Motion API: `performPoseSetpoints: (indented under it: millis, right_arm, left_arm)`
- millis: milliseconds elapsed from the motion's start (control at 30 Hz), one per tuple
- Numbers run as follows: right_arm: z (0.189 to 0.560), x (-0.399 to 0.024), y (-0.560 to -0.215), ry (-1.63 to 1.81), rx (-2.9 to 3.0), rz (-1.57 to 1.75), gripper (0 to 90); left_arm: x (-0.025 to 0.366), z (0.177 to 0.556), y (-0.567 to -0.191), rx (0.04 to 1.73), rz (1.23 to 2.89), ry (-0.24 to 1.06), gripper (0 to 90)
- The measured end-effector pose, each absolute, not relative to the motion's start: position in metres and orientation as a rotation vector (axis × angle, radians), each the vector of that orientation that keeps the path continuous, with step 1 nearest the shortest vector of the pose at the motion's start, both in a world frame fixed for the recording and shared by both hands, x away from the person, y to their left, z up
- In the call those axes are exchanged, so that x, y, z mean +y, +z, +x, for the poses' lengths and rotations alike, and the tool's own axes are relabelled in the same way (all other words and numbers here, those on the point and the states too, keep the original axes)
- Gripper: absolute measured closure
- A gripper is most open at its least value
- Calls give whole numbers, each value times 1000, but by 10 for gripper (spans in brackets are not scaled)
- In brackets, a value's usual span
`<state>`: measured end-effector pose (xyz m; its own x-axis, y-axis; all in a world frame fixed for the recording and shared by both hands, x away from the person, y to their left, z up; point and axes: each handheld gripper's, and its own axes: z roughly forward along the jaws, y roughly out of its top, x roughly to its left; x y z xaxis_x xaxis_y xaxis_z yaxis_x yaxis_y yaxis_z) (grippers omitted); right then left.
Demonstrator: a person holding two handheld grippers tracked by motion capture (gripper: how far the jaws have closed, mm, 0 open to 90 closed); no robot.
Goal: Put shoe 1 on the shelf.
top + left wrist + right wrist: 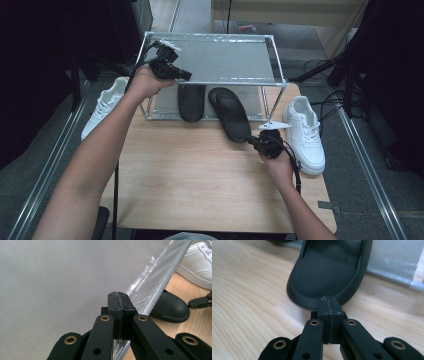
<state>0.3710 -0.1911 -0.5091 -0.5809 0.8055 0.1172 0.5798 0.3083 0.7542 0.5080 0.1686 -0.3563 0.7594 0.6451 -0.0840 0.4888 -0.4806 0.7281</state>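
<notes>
Nearest the person, the right gripper [256, 142] sits low over the wooden table [200, 185], jaws pressed flat together with nothing between them, tips right at the heel end of the angled black slipper [230, 114] — touching or a hair short, cannot tell. In the right gripper view the clenched tips [328, 305] meet the rounded rubber edge of that slipper [329, 272]. This slipper lies half out of the rack [272, 60], toe under the shelf, heel out on the table; its mate, the second black slipper [191, 101], lies straighter, just beside it and further under the shelf. Risk, as judged: with the jaws shut, any contact is a nudge, not a grip — a push off the heel's centre would likely swing the slipper round instead of sliding it in, or drive it against its mate or the rack's front leg. Rubber on wood may also drag and make the tips ride up over the rim. Further off, the left gripper [170, 67] hangs at the rack's near-left corner above the grey shelf fabric [55, 285], jaws likewise clamped shut and empty [119, 302]; it appears to be apart from the frame. A white sneaker [306, 132] stands on the right side of the table, another white sneaker [105, 107] off the left.
</notes>
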Motion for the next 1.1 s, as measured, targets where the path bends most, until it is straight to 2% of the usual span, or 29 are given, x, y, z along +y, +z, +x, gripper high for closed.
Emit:
performPoseSetpoints:
  millis: [467, 1100]
  right_arm:
    - [390, -175, -510, 1162, 2281, 1275, 900]
    - [426, -123, -512, 1186, 2293, 1247, 900]
  left_arm:
    - [169, 509, -357, 848, 2168, 242, 900]
    - [171, 509, -358, 847, 2154, 238, 900]
